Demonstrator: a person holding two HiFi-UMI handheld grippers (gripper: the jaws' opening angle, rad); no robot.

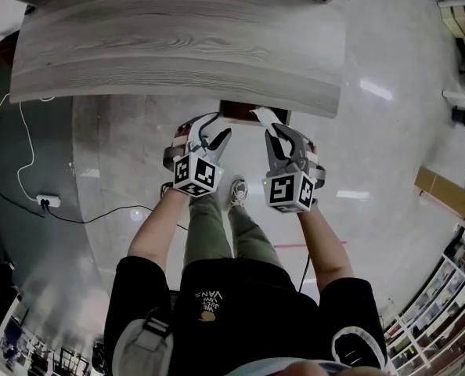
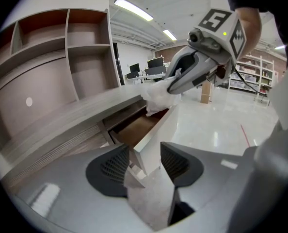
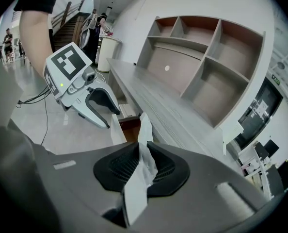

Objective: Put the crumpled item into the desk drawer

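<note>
We find the crumpled item, a white, creased sheet of thin paper, pinched between the closed pads of the right gripper. Its free end hangs over the far end of the desk drawer. The drawer stands pulled open beneath the counter edge and has a white front and a brown interior.

Matt grey wood-grain desk top; glossy, reflective floor; thin, creased white paper crumpled item; smooth brown wood inside desk drawer.
</note>
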